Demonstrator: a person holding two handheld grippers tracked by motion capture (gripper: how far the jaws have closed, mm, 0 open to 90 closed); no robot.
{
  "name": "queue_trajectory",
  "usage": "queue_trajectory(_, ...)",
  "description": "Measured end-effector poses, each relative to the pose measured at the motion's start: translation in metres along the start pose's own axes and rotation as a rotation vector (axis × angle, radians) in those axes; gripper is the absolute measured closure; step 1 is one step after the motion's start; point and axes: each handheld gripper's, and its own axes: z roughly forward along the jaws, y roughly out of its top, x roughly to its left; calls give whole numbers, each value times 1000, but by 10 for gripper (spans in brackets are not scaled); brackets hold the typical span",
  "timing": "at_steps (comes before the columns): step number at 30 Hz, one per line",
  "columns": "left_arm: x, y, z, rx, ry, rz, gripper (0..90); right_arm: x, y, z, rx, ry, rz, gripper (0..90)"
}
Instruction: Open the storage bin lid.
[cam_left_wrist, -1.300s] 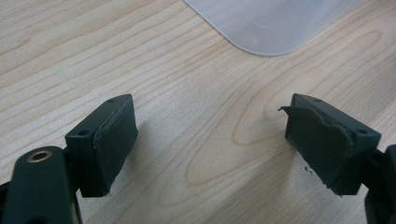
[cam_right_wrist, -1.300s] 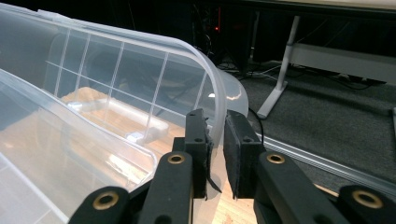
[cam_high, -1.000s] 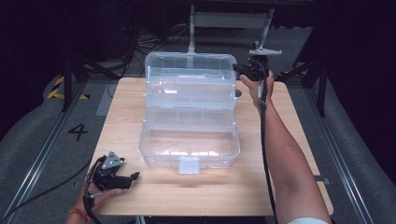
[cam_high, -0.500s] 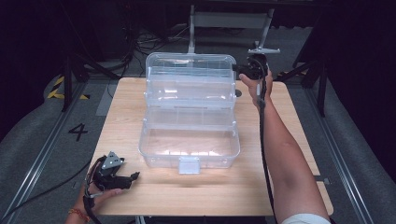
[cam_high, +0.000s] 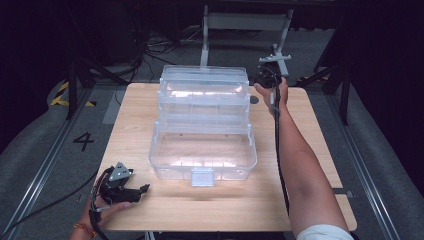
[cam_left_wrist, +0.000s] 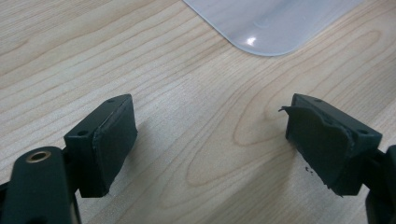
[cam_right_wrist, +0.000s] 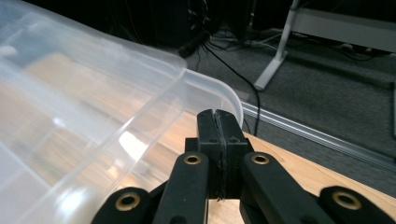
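Your right gripper (cam_right_wrist: 218, 122) sits at the upper right of the high view, beside the far right corner of the clear plastic tiered storage box (cam_high: 202, 120), which stands open at the centre of the pale wooden table (cam_high: 310, 150). Its jaws are pressed together with nothing between them (the box's curved rim lies just beyond the tips). Your left gripper (cam_left_wrist: 210, 144) rests at the lower left, jaws spread wide over bare wood, holding nothing.
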Motion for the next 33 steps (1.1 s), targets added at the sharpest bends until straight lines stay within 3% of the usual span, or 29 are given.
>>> queue_trajectory(6, -1, 0, 0, 3, -7, -9, 169, 5, -2, 3, 11, 6, -8, 900)
queue_trajectory(20, -1, 0, 0, 3, -6, -8, 169, 7, 0, -6, 1, 3, -27, 900)
queue_trajectory(33, 0, 0, 0, 5, -5, -5, 169, 12, -5, -30, 10, -17, -89, 897)
